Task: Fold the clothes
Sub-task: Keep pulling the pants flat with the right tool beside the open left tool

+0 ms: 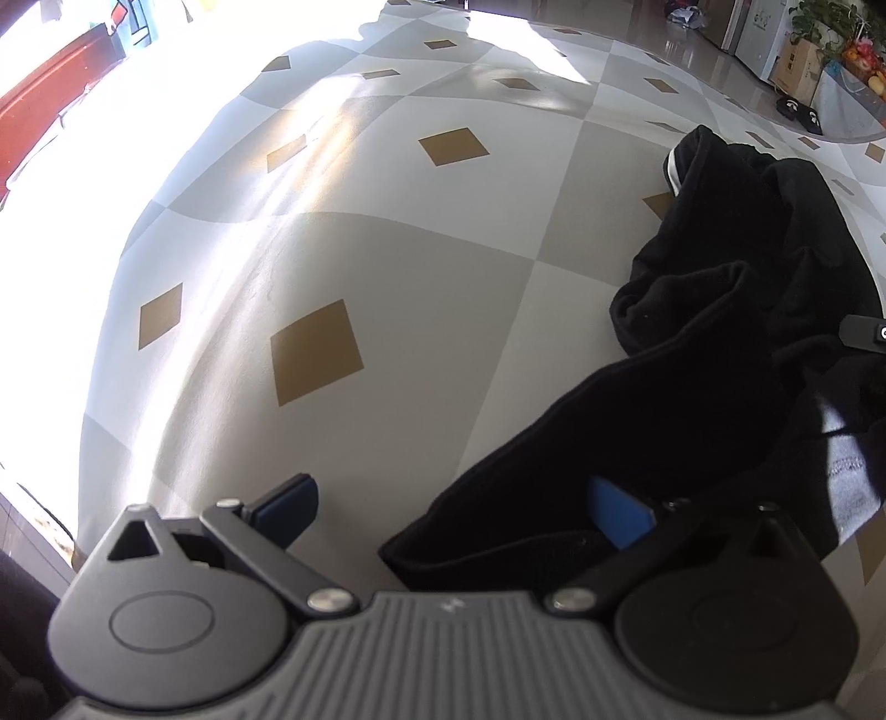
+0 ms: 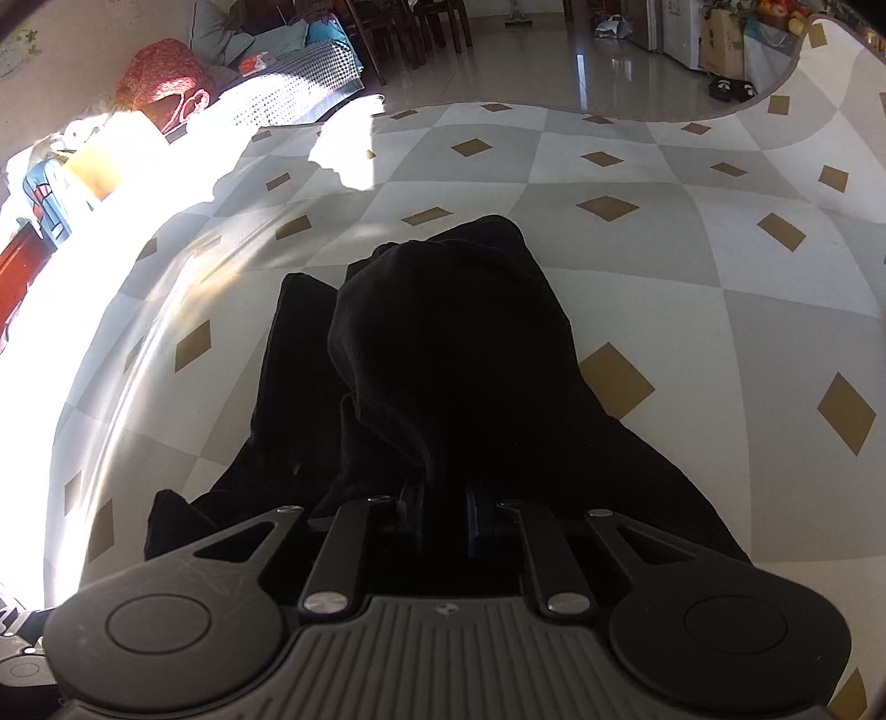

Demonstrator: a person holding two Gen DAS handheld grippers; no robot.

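Observation:
A black garment [image 1: 736,354] lies crumpled on a table covered with a grey and white checked cloth with tan diamonds [image 1: 387,266]. My left gripper [image 1: 454,509] is open, its blue-padded fingers wide apart; the garment's near edge lies between them, by the right pad [image 1: 617,515]. In the right wrist view the same garment [image 2: 443,343] rises bunched in front of my right gripper [image 2: 446,512], whose fingers are close together and shut on a fold of the black cloth. A piece of the right gripper [image 1: 864,332] shows at the right edge of the left wrist view.
Strong sunlight washes out the table's left side [image 2: 66,310]. Beyond the far table edge are a tiled floor [image 2: 554,61], chairs, a sofa with cushions [image 2: 277,72], boxes and a plant [image 1: 819,33].

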